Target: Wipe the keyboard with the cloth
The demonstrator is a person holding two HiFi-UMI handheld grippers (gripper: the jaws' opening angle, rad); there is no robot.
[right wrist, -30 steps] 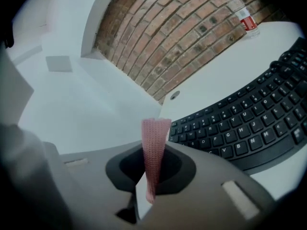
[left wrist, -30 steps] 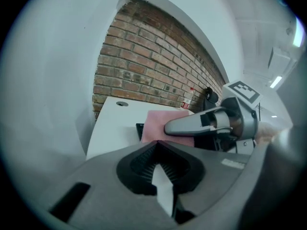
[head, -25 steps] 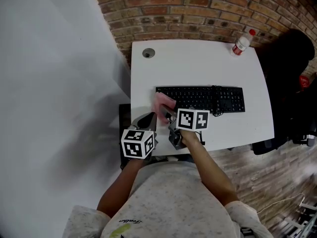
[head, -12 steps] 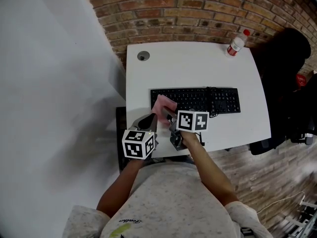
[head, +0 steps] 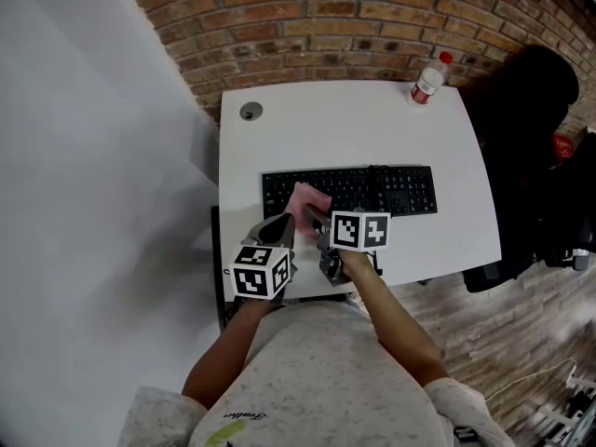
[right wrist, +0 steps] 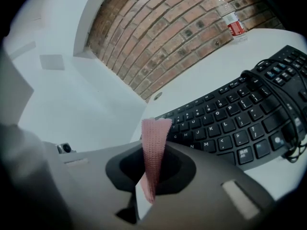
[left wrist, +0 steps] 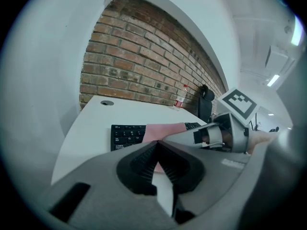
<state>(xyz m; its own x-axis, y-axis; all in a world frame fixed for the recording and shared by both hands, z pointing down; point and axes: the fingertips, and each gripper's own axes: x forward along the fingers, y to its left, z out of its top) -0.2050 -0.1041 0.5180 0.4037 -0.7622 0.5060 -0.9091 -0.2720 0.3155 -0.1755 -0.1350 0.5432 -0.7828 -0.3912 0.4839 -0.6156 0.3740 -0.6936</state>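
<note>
Right gripper clamped on pink cloth; cloth rests on keyboard, left of centre. Since a second ago cloth has shifted right, off keyboard's left end: wiping stroke likely under way, right half probably still to do. Left gripper jaws together, empty, at near left.

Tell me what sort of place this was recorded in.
Probably an office or similar workroom: a white desk stands against a brick wall, a black keyboard lies on it, and what looks like a black chair stands beside the desk on a plank floor.
</note>
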